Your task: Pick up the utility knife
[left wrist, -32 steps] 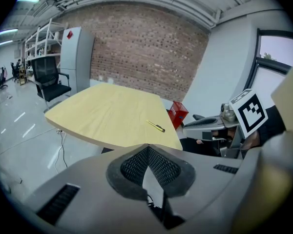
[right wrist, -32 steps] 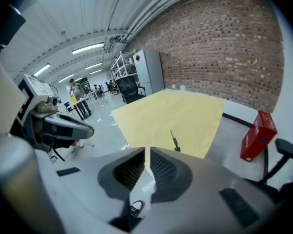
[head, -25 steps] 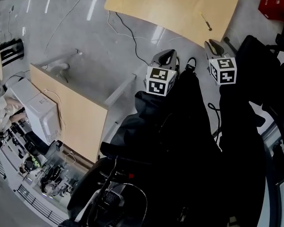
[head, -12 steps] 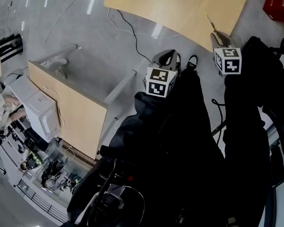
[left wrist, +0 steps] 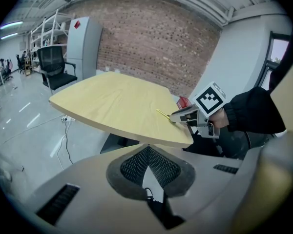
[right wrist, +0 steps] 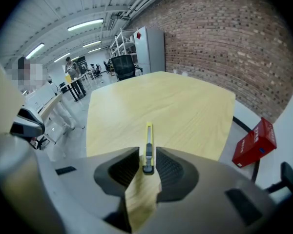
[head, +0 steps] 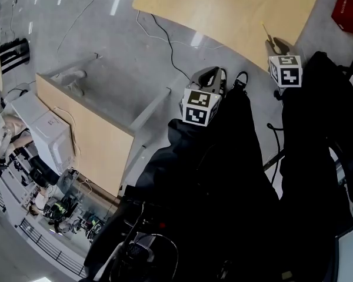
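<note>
right claw point(right wrist: 147, 156) straddles slim yellow utility knife point(right wrist: 148, 138) | pale wooden table point(right wrist: 190, 108)

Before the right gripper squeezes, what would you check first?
1. Utility knife between the right gripper's jaws: ok, its near end sits in the gap.
2. Jaws apart: ok.
3. Knife in line with the jaws: ok, lying flat on the wooden table.
4. Left gripper out of the way: ok, shut, held back from the table.
5. Blade retracted: cannot tell.
</note>
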Demonstrator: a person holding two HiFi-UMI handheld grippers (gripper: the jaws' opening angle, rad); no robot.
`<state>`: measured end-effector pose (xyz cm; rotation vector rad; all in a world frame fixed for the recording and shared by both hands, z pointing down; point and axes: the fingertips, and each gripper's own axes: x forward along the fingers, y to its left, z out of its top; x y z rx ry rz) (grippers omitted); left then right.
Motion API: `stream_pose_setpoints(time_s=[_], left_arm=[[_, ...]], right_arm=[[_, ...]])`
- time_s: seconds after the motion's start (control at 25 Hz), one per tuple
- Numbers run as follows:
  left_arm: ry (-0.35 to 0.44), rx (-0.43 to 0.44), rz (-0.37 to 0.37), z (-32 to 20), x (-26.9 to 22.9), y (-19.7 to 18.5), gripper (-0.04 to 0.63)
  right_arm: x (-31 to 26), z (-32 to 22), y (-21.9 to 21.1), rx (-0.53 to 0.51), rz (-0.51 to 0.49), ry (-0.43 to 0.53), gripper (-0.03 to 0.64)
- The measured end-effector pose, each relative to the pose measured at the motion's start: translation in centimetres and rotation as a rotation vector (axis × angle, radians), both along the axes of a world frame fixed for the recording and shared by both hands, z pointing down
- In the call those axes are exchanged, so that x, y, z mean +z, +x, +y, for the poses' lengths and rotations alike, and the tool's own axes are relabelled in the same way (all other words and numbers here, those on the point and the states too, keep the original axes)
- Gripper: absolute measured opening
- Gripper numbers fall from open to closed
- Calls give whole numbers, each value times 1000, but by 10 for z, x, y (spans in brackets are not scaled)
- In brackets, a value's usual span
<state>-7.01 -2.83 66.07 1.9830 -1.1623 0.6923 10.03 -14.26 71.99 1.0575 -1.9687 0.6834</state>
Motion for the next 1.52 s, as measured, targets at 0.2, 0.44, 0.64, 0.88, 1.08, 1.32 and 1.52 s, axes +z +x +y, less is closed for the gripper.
stream_pose_setpoints(time_s=[0.2,0.44,0.64,0.88,1.08,1.32,1.52], left_arm=[[-3,-12,-19,0,3,-8,0],[-2,-10,-18,1,1,-9,0],[-1,-4,-22,1,0,-9,0],[6,-4,-9,2,-5,-6,0],[51,13,-18,-9,-21,-2,0],[144,28,3,-24,-65,10,0],[268,40,21,-43,-125,17,0]], right_arm=[[5,-5,-3,-15,21,-10,92],[8,-3,-5,-23,39,-23,86],[7,-3,-7,-16,37,-18,71],[-5,-4,-2,6,27,11,71],[-41,-1,1,35,-15,81,69],[-113,14,-7,65,-89,210,69],[-187,28,-11,115,-145,344,69]])
